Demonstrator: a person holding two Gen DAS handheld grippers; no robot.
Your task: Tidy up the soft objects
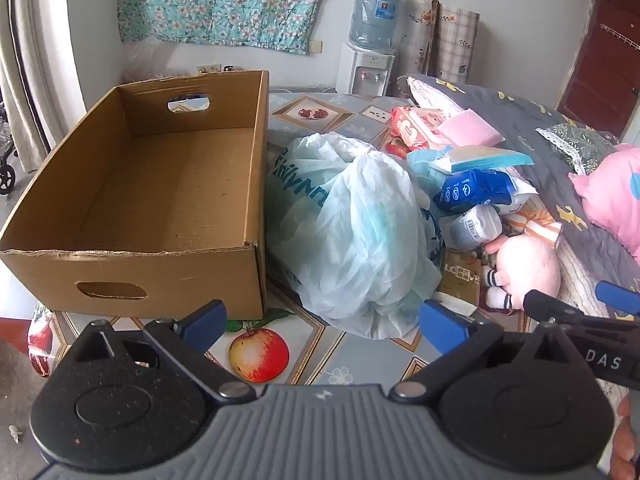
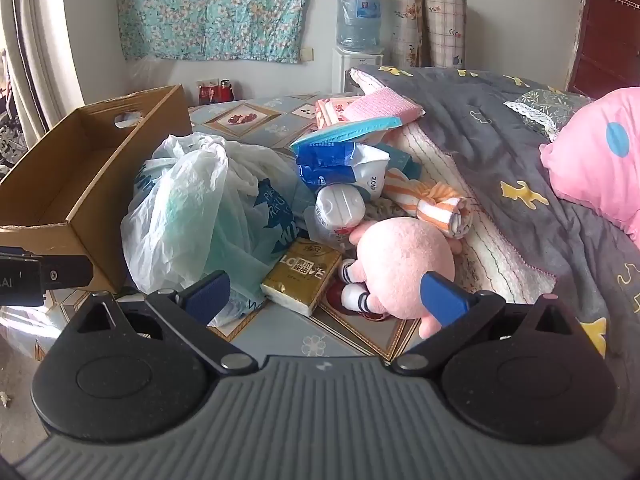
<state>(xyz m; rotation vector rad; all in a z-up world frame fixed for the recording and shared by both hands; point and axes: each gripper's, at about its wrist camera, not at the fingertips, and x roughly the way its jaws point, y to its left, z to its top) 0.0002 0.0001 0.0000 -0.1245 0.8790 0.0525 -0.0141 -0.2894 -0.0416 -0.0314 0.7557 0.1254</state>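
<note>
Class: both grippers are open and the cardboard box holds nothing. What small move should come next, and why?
Probably ease the right gripper forward and down around the pink plush toy. Its jaws stand open and hold nothing, the toy lies nearest to them, uncovered, and the cardboard box beside the plastic bag is empty.

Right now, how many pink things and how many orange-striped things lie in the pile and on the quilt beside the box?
Pink: 3 — plush toy, folded cloth, cushion.
Orange-striped: 1 — rolled cloth.
Total: 4
</note>
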